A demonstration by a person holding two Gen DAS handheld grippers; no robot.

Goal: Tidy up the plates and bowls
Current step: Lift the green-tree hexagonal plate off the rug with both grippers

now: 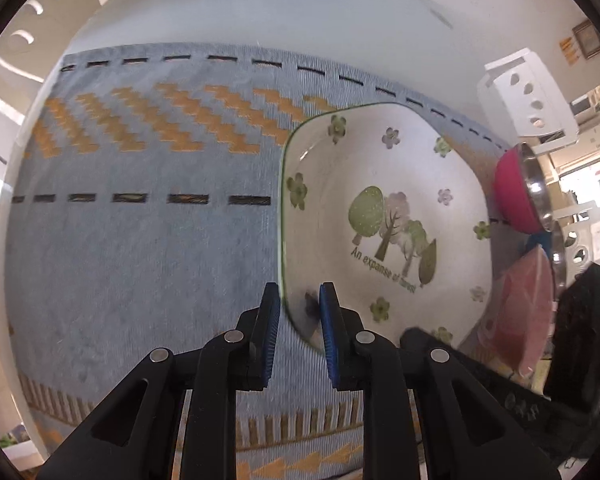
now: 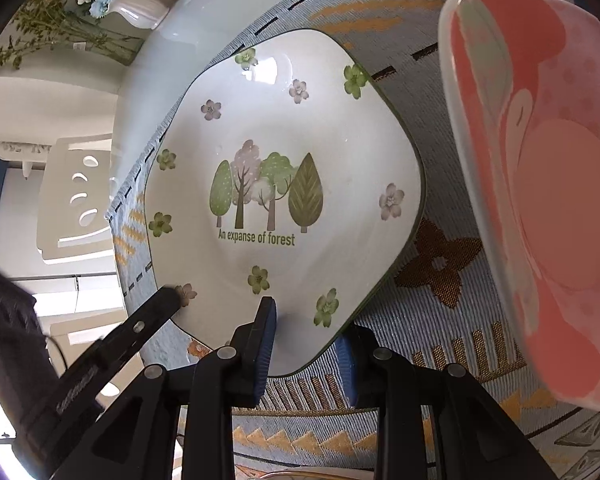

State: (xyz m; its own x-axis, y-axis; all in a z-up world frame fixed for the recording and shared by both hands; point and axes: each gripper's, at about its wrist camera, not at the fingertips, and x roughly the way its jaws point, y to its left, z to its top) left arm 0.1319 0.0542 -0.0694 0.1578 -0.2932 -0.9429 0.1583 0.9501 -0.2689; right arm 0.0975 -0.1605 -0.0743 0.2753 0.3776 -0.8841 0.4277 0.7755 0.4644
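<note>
A white square plate (image 1: 388, 216) with a forest print and green rim is held above the blue patterned mat (image 1: 140, 240). My left gripper (image 1: 300, 312) is shut on its near-left rim. In the right wrist view the same plate (image 2: 284, 200) is tilted, and my right gripper (image 2: 308, 340) is shut on its near edge, one finger above and one below. The left gripper's finger (image 2: 156, 304) touches the plate's left corner there. A pink plate (image 2: 540, 200) stands to the right, also in the left wrist view (image 1: 520, 312).
A pink-and-steel bowl (image 1: 520, 192) sits right of the plate, with a blue item (image 1: 540, 240) below it. White chairs (image 1: 532, 96) stand beyond the table. A white vase with flowers (image 2: 136, 10) is at the table's far end.
</note>
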